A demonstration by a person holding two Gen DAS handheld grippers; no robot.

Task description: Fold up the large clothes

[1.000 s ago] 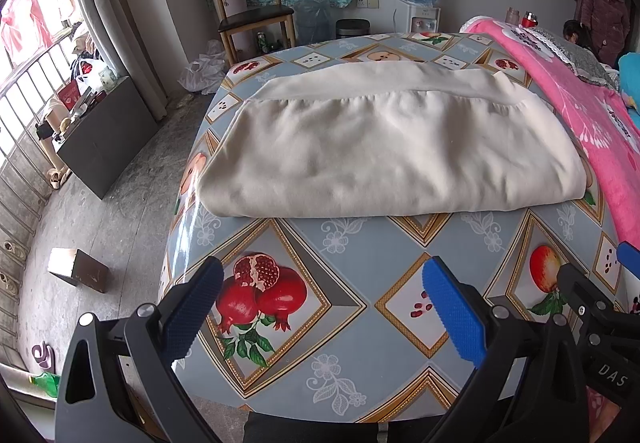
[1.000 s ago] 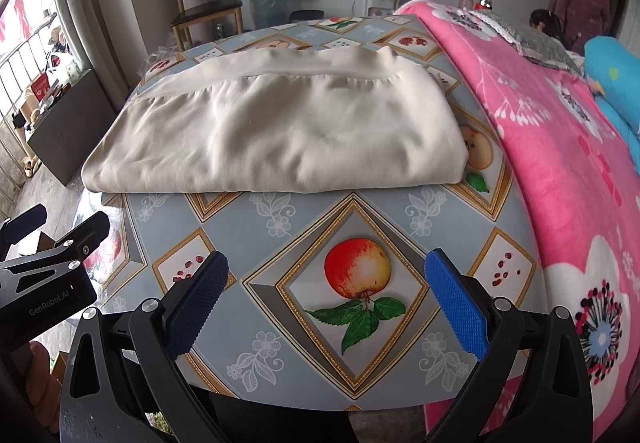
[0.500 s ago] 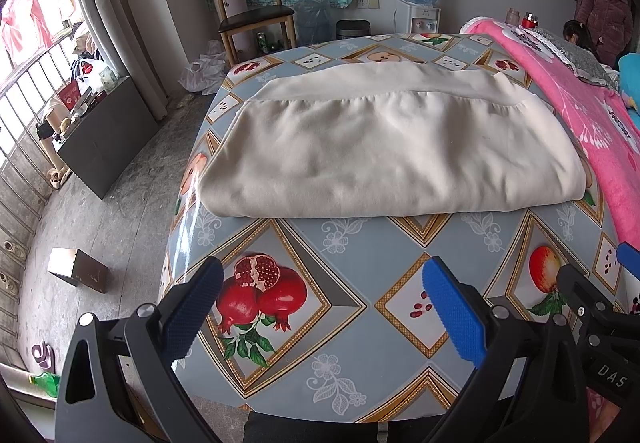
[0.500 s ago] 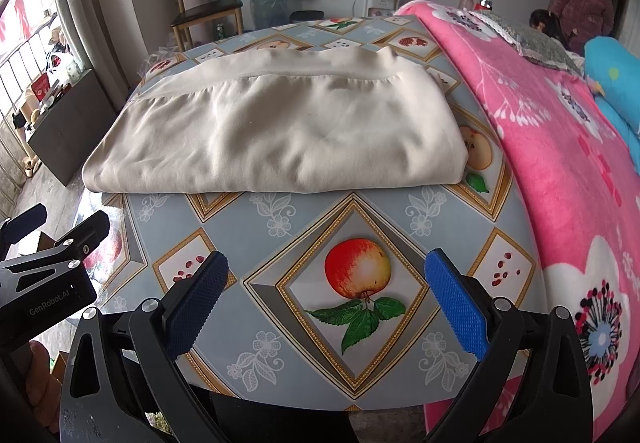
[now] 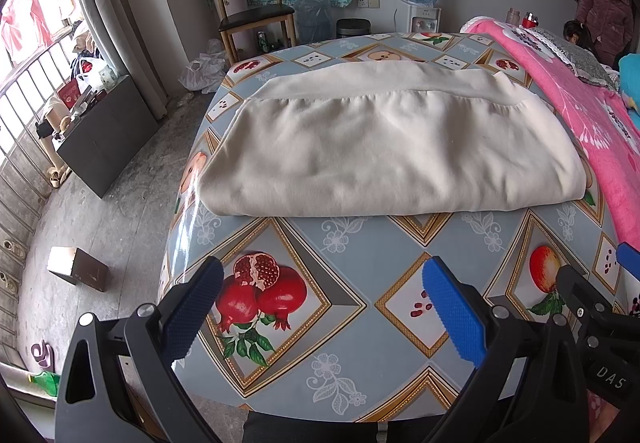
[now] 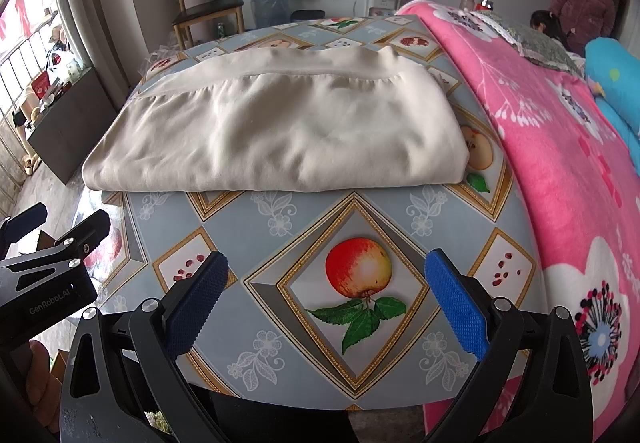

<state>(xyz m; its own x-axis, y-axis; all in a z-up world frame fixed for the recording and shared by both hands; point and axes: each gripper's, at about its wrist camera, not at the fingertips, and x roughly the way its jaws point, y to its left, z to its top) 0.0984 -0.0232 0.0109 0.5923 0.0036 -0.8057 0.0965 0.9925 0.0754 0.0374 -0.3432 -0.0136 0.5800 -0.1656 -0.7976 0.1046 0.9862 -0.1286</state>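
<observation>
The left gripper (image 5: 320, 307) is held over the near edge of the desk covered in a grey-blue fruit-patterned oilcloth (image 5: 360, 283), jaws spread wide and empty. The folded cream fabric garment (image 5: 384, 147) is laid flat across the desk's middle toward the far edge. The right gripper (image 6: 326, 303) is likewise held wide apart, nothing gripped. A pink floral blanket (image 6: 560, 163) is draped along the right edge.

Matt cream cloth garment (image 5: 384, 151) lies on a glossy tablecloth (image 5: 360, 275).

Cream garment (image 5: 384, 147) on blue-grey fruit-patterned tablecloth (image 5: 360, 267); pink floral blanket (image 6: 568, 171).
</observation>
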